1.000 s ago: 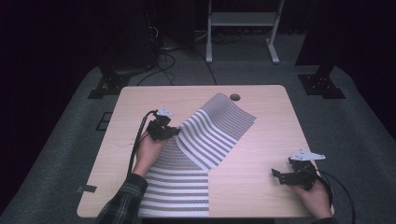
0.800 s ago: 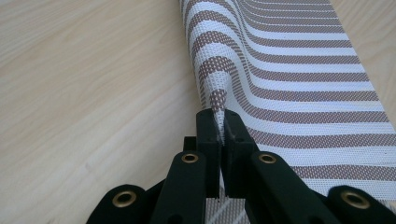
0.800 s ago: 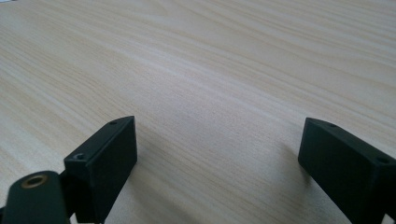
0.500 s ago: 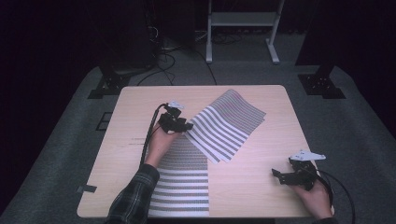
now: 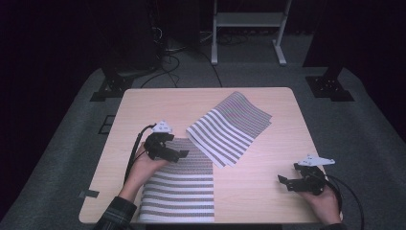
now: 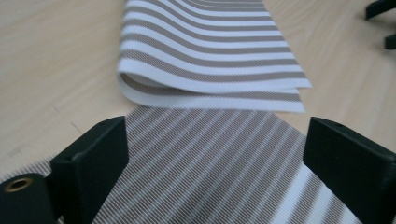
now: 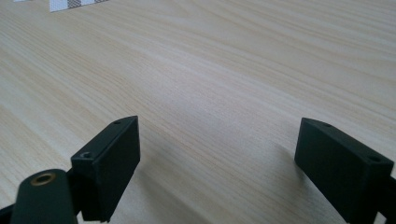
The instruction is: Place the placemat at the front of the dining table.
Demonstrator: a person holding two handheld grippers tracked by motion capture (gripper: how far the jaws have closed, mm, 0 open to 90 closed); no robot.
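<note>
The step in hand looks like the folding of a long grey-and-white striped woven cloth (image 5: 191, 177), and the first fold seems just laid down. The cloth's near part lies flat at the lower centre of the high view, running to the bottom edge of the light wooden table (image 5: 143, 108); its far part is doubled over and lies slantwise at the middle of the frame, reaching toward the upper right.

The left gripper (image 5: 178, 155) sits left of centre in the high view, over the upper left corner of the flat part. Its jaws have just been opening and now stand wide apart, with nothing pinched between them. In the left gripper view the cloth (image 6: 210, 158) passes below the spread jaws, and the rounded fold edge lies just ahead, across the upper half of the frame.

The right gripper (image 5: 286, 183) rests at the lower right of the high view, well apart from the cloth, its jaws also released and empty over bare wood, as the right gripper view shows.

The next move probably calls for a fresh grasp on a free edge or corner, likely by the left gripper, closing on one layer only so the fold stays flat and the stripes stay square.
</note>
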